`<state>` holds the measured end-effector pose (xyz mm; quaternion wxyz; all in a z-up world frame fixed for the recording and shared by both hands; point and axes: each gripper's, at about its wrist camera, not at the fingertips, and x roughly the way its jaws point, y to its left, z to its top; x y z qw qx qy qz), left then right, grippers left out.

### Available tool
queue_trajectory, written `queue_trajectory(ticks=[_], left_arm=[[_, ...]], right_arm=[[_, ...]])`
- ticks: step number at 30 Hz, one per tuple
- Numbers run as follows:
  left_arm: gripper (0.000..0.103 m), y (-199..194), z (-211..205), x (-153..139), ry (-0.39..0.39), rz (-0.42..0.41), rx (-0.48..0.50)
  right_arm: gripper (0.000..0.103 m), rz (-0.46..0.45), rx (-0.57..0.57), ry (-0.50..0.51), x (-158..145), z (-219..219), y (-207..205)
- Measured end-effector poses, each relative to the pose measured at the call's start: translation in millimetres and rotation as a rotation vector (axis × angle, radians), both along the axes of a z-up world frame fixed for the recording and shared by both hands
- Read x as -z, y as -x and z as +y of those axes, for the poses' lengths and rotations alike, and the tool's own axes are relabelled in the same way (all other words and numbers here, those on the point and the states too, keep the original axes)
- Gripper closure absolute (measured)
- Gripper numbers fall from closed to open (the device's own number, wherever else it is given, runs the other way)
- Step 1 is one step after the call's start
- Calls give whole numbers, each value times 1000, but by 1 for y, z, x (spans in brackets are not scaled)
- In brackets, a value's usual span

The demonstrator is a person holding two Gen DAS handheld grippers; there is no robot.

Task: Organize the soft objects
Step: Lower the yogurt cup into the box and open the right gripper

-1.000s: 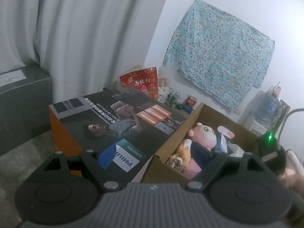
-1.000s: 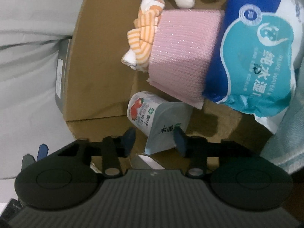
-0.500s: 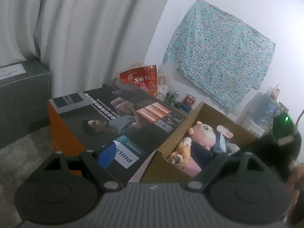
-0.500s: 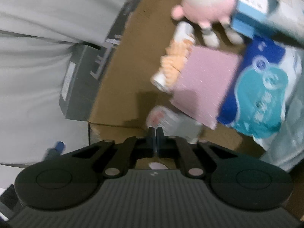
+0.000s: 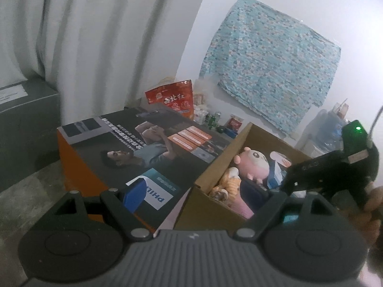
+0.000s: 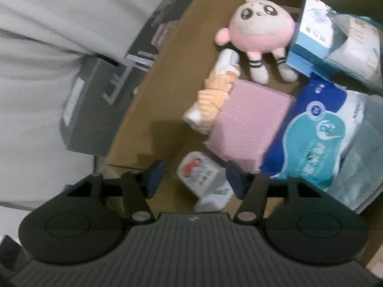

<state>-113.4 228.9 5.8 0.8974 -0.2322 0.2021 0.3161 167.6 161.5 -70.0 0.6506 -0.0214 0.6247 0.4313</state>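
grey floor (image 5: 21, 191) – printed box (image 5: 134, 153) beside cardboard box (image 5: 203, 205).

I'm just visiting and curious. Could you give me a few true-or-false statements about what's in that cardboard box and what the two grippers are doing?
1. A pink plush toy lies inside the cardboard box. True.
2. The right gripper is clamped tight on the pink cloth. False: its jaws are opening, and the cloth lies beyond them, untouched.
3. A small white packet lies in the box under the right gripper's open jaws. True.
4. The left gripper holds the plush toy. False: its jaws are open and empty, outside the box.
5. The blue and teal wipes pack sits on the printed box. False: it lies in the cardboard box beside the pink cloth.
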Motion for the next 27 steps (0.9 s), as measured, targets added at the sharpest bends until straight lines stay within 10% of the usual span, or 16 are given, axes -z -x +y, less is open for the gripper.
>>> queue_trajectory(ticks=[5, 13, 27], left_arm=[[16, 1, -6, 1, -18, 11, 18], [16, 6, -3, 2, -11, 19, 8], [16, 7, 6, 8, 25, 22, 0]], right_arm=[[23, -5, -67, 13, 18, 14, 5], [21, 90, -116, 76, 55, 32, 11], [8, 297, 141, 172, 81, 43, 1]])
